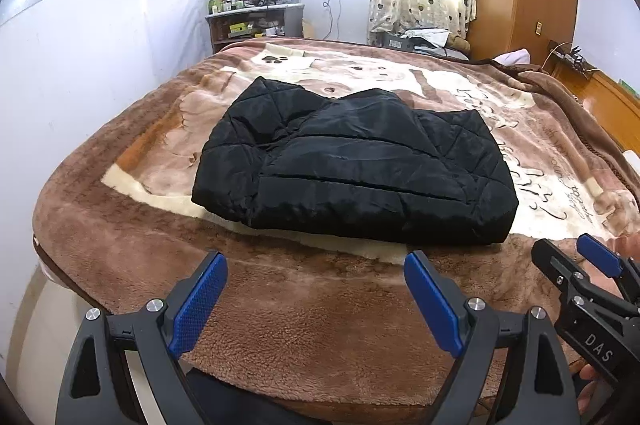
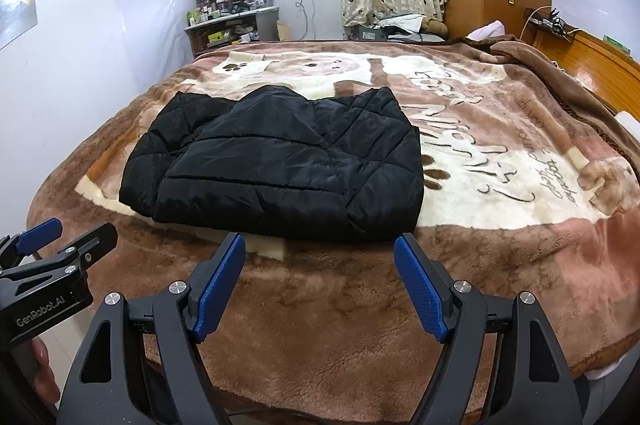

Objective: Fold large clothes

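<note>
Black quilted jacket [image 1: 352, 169] lies folded into a compact block mid-bed on the brown printed blanket [image 1: 280, 325], looks like final fold done, left gripper [image 1: 316, 301] and right gripper [image 2: 320, 285] fingers released, empty, near bed's front edge; next probably tidy or withdraw.

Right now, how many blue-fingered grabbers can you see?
2: the left gripper and the right gripper, side by side, both open before the black jacket.
</note>
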